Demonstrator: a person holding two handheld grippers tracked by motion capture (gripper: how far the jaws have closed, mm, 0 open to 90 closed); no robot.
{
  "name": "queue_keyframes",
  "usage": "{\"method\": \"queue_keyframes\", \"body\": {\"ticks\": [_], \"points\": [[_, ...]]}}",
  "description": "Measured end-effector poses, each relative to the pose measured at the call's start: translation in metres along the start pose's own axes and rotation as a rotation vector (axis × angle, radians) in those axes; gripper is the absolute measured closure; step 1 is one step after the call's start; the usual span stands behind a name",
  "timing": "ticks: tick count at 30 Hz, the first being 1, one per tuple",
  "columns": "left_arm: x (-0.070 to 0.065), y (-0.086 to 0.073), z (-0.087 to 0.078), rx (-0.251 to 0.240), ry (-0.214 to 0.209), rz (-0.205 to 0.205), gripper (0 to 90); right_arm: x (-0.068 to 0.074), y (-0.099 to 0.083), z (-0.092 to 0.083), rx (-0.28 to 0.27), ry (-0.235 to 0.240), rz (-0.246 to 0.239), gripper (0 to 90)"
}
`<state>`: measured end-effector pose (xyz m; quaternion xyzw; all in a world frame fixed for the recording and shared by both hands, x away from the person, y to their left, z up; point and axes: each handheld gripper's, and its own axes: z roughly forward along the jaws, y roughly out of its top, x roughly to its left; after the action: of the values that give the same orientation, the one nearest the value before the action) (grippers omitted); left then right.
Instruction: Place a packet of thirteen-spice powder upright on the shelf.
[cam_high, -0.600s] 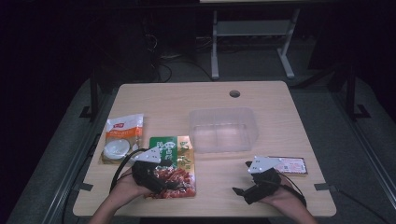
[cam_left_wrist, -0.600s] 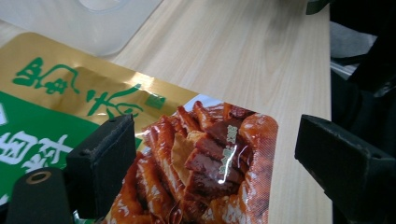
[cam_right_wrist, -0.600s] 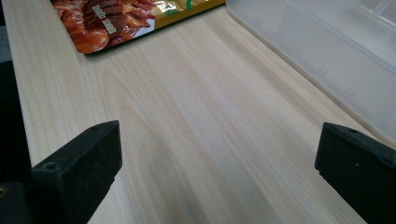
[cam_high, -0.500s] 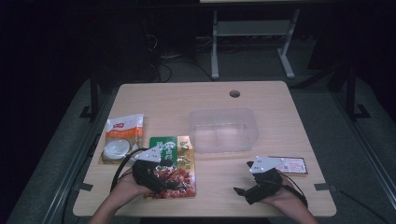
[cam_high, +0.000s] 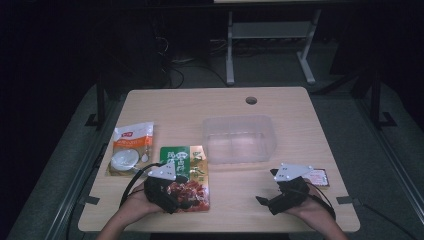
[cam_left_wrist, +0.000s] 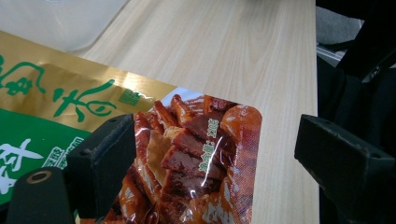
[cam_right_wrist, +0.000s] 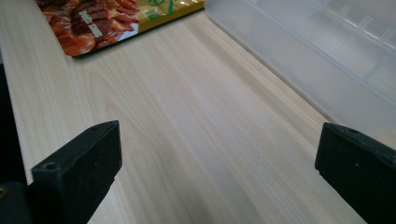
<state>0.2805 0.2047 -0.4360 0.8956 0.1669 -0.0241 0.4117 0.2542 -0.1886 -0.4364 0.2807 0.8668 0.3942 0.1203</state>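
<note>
A green, gold and red snack packet (cam_high: 186, 170) lies flat on the wooden table (cam_high: 235, 105), left of centre near the front. My left gripper (cam_high: 179, 197) rests low over its near red end. In the left gripper view the jaws of that gripper (cam_left_wrist: 217, 140) stand wide open, with the packet's red corner (cam_left_wrist: 196, 149) lying between them and the pads off it. My right gripper (cam_high: 270, 192) sits at the front right, open. In the right gripper view its jaws (cam_right_wrist: 215, 140) frame bare table, with the packet's corner (cam_right_wrist: 93, 23) far to the upper left.
A clear plastic container (cam_high: 239, 139) stands in the middle of the table, seen close in the right gripper view (cam_right_wrist: 327, 51). A white and orange packet (cam_high: 131, 149) lies at the left. A small flat packet (cam_high: 319, 177) lies beside the right hand.
</note>
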Motion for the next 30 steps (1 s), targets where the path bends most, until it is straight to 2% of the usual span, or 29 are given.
{"method": "queue_keyframes", "body": {"ticks": [2, 4, 5, 7, 11, 14, 17, 20, 21, 22, 24, 30], "points": [[0.000, 0.000, -0.001, -0.003, 0.007, -0.008, 12.1, -0.003, -0.001, -0.003, 0.001, -0.016, 0.004, 1.5], [0.001, 0.000, -0.001, -0.005, 0.006, -0.014, 12.1, -0.007, -0.003, -0.009, -0.004, -0.015, 0.005, 14.1], [0.001, 0.000, -0.001, -0.005, 0.008, -0.013, 12.2, -0.010, -0.004, -0.011, 0.000, -0.005, 0.019, 15.1], [0.002, 0.000, -0.001, -0.006, 0.009, -0.012, 12.1, -0.014, -0.006, -0.015, 0.012, -0.027, 0.045, 15.5], [0.003, 0.000, 0.000, -0.007, 0.011, -0.012, 12.1, -0.023, -0.011, -0.023, 0.014, -0.060, 0.065, 21.5], [0.004, 0.000, -0.001, -0.019, 0.014, -0.015, 12.2, -0.034, -0.017, -0.035, -0.005, -0.118, 0.108, 34.2], [0.004, -0.001, -0.002, -0.024, 0.018, -0.018, 12.2, -0.045, -0.022, -0.047, -0.009, -0.177, 0.147, 51.0], [0.004, -0.001, -0.002, -0.022, 0.019, -0.015, 12.9, -0.057, -0.029, -0.057, 0.020, -0.265, 0.200, 70.0], [0.004, -0.001, -0.002, -0.022, 0.019, -0.015, 12.9, -0.057, -0.029, -0.057, 0.020, -0.265, 0.200, 70.0], [0.004, -0.001, -0.002, -0.023, 0.018, -0.016, 12.9, -0.066, -0.036, -0.065, 0.039, -0.306, 0.243, 82.2], [0.004, 0.000, -0.002, -0.022, 0.019, -0.012, 12.9, -0.072, -0.042, -0.071, 0.051, -0.326, 0.272, 89.4], [0.005, -0.001, -0.002, -0.026, 0.021, -0.017, 12.9, -0.088, -0.058, -0.079, 0.129, -0.378, 0.336, 90.0]]}}
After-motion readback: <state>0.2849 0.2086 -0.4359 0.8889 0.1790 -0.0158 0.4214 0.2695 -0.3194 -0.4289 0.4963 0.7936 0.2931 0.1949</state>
